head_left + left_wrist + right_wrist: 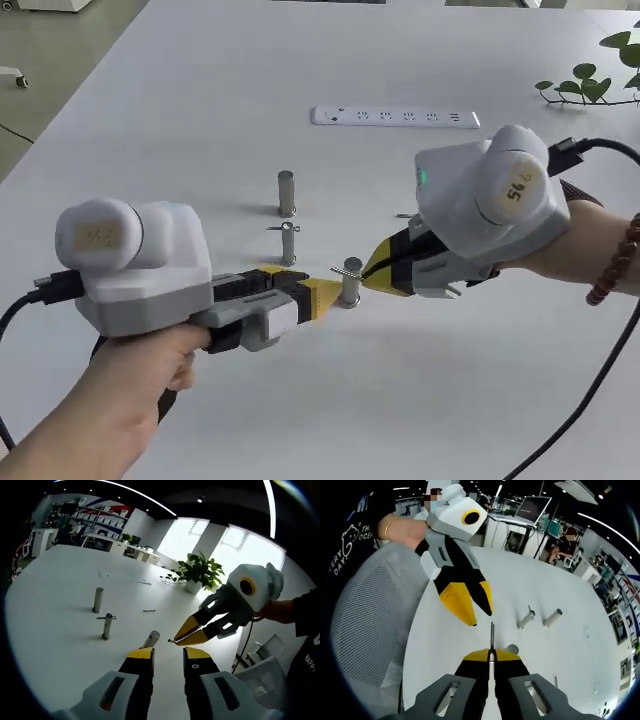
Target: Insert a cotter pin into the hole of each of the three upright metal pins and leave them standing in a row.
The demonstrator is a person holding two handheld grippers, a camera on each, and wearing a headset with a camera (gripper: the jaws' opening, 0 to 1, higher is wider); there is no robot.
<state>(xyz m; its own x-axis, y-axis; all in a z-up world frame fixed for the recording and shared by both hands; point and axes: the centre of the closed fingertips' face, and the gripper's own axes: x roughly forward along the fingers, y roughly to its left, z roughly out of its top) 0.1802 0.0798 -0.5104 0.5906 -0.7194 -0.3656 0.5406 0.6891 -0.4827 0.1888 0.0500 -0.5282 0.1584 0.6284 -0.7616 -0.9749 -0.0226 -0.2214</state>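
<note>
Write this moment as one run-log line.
left claw: open at near pin; right claw: shut on cotter pin; middle pin: pinned; far pin: unpinned

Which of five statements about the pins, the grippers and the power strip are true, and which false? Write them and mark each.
1. The far pin, middle pin and near pin all stand upright. True.
2. An inserted cotter pin crosses the middle pin. True.
3. The right gripper is empty. False: its jaws are shut on a second cotter pin.
4. The left gripper has its jaws shut. False: they are open, short of the near pin.
5. The power strip lies between the grippers. False: it lies beyond the far pin.
</note>
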